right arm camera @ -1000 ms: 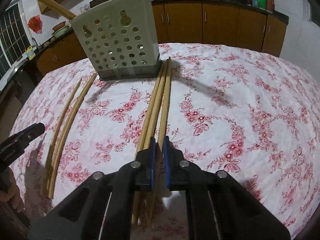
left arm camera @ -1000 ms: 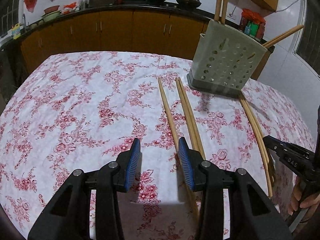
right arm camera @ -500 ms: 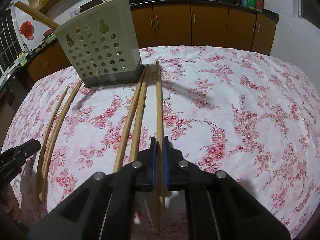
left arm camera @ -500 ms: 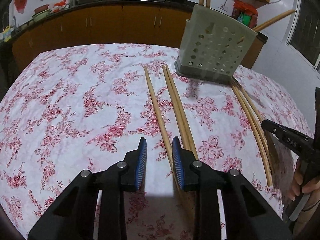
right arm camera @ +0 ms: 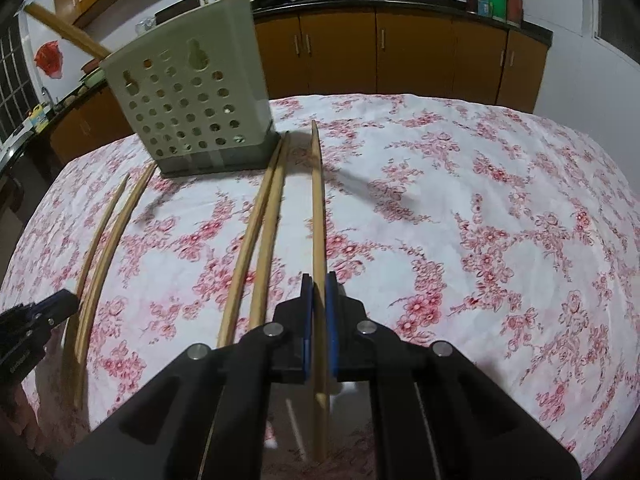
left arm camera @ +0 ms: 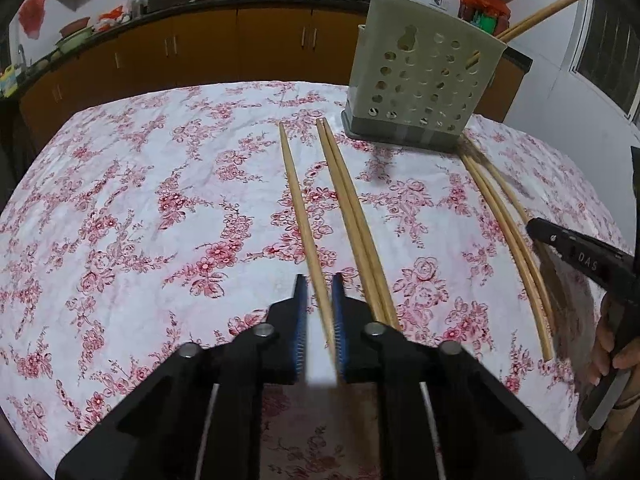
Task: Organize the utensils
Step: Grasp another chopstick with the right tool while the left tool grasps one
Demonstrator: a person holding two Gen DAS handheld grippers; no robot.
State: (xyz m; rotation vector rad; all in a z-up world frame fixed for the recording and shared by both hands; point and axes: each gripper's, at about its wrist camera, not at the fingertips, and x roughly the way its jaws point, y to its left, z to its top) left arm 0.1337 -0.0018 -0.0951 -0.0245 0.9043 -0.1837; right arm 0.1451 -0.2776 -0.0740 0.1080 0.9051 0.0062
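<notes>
A grey-green perforated utensil holder [left arm camera: 420, 76] [right arm camera: 192, 104] stands at the far side of the table with several chopsticks sticking out. Long wooden chopsticks lie on the floral cloth. My left gripper [left arm camera: 320, 312] has its blue pads closed around one single chopstick [left arm camera: 300, 216]; a pair [left arm camera: 352, 216] lies just right of it. My right gripper [right arm camera: 319, 312] is shut on a single chopstick [right arm camera: 318, 208], with a pair [right arm camera: 264, 220] to its left and two more chopsticks [right arm camera: 104, 232] farther left.
The table carries a white cloth with red flowers [left arm camera: 140, 220]. Brown kitchen cabinets [left arm camera: 200, 48] and a counter with pans run behind. Each gripper shows at the edge of the other's view, the right one [left arm camera: 588, 268] and the left one [right arm camera: 32, 324].
My left gripper's jaws have narrowed from wide open and shifted left, now closed around a single chopstick. My right gripper, still shut, has separated one chopstick to the right of its group.
</notes>
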